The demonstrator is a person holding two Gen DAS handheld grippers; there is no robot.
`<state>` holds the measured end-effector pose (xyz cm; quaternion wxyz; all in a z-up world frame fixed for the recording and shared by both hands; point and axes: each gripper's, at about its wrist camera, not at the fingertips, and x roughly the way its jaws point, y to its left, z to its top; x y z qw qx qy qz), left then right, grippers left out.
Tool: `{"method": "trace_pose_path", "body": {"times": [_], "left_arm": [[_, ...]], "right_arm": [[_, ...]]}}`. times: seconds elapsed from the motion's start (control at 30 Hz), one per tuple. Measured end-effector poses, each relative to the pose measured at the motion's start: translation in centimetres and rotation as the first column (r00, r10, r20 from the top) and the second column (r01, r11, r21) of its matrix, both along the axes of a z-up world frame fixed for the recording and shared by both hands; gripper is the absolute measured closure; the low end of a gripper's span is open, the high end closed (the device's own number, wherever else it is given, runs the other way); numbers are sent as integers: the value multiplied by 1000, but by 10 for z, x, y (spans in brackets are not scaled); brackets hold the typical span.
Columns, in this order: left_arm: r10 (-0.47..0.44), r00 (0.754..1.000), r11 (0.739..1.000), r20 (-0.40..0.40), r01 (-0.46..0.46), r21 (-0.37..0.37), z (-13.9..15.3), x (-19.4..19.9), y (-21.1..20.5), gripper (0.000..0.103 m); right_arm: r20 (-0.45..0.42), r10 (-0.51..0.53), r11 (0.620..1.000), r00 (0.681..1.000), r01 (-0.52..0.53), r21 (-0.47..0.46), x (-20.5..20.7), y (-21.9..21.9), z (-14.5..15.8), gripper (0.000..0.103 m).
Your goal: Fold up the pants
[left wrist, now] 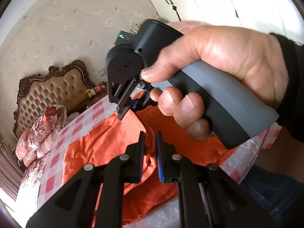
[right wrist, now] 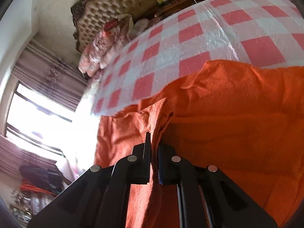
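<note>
Pants [left wrist: 114, 148], orange and fuzzy, lie spread and rumpled on a pink-and-white checked bedspread [left wrist: 57, 152] in the left wrist view. Left gripper [left wrist: 150, 152] sits low in frame over the cloth, jaws narrow with a small gap, a raised ridge of orange fabric showing between and behind the fingers; cannot tell if it is actually pinched there. Above it a hand [left wrist: 218, 72] in a dark sleeve wraps the grey handle of the right gripper [left wrist: 123, 102], whose fingertips point down at the far edge of the pants, close together; whether they hold cloth is not clear from this angle. Tufted headboard [left wrist: 51, 93] with carved dark frame at the left, floral bedding [left wrist: 38, 133] bundled in front of it, patterned wallpaper behind, white wardrobe doors upper right. Right wrist view: right gripper [right wrist: 153, 148] with jaws nearly closed on a fold of the pants [right wrist: 228, 123], the orange fabric bunching up between the fingers and rising just beyond the tips. Rest of the pants fills the lower right, lying on the checked bedspread [right wrist: 190, 38], which runs away toward the headboard [right wrist: 114, 3]. Floral bedding [right wrist: 102, 45] near the headboard, blurred. Bright window [right wrist: 41, 117] with curtains at the left, overexposed.
</note>
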<state>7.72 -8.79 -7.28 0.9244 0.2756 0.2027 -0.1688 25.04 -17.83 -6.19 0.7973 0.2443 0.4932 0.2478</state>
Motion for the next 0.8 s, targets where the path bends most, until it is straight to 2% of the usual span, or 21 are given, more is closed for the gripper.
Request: {"method": "trace_pose_path", "body": {"times": [0.13, 0.2, 0.27, 0.3, 0.37, 0.47, 0.5, 0.57, 0.6, 0.63, 0.67, 0.73, 0.8], "left_arm": [[-12, 999, 1000, -36, 13, 17, -17, 0, -5, 91], [-32, 999, 999, -42, 31, -11, -18, -1, -3, 88], [-56, 997, 997, -53, 53, -51, -11, -4, 4, 69], [-39, 998, 994, -43, 35, -103, -2, -9, 17, 54], [-21, 998, 980, -60, 9, -201, 11, -16, 47, 53], [112, 991, 914, -78, -134, -383, 25, -37, 122, 52], [196, 975, 870, -105, -223, -439, 24, -44, 158, 52], [278, 948, 813, -156, -319, -487, 15, -51, 197, 54], [316, 927, 772, -200, -374, -513, 8, -52, 218, 54], [323, 916, 747, -237, -400, -532, 3, -51, 233, 55], [329, 912, 734, -245, -410, -541, -2, -51, 241, 59], [331, 915, 747, -230, -403, -528, -3, -53, 241, 59], [317, 917, 742, -241, -398, -539, -4, -48, 243, 63]], "right_arm": [[-14, -4, 1000, 1000, 4, -22, -2, 1, -10, 95], [-1, -1, 999, 1000, 1, -45, -4, 3, -11, 95], [24, 7, 997, 1000, -5, -81, -5, 7, -11, 95], [38, 13, 994, 999, -9, -106, -6, 10, -9, 95], [66, 27, 988, 997, -17, -151, -10, 16, -6, 94], [119, -12, 969, 993, 41, -242, -24, 13, 7, 88], [176, -38, 951, 984, 89, -295, -36, 11, 19, 87], [265, -32, 944, 964, 117, -310, -63, 15, 37, 85], [276, -28, 947, 961, 114, -302, -71, 18, 40, 85], [286, -15, 945, 958, 107, -310, -79, 26, 40, 85], [298, 3, 940, 955, 99, -326, -86, 35, 39, 85], [311, 21, 927, 950, 98, -361, -96, 55, 28, 85], [294, 12, 914, 956, 109, -392, -100, 65, 15, 85]]}}
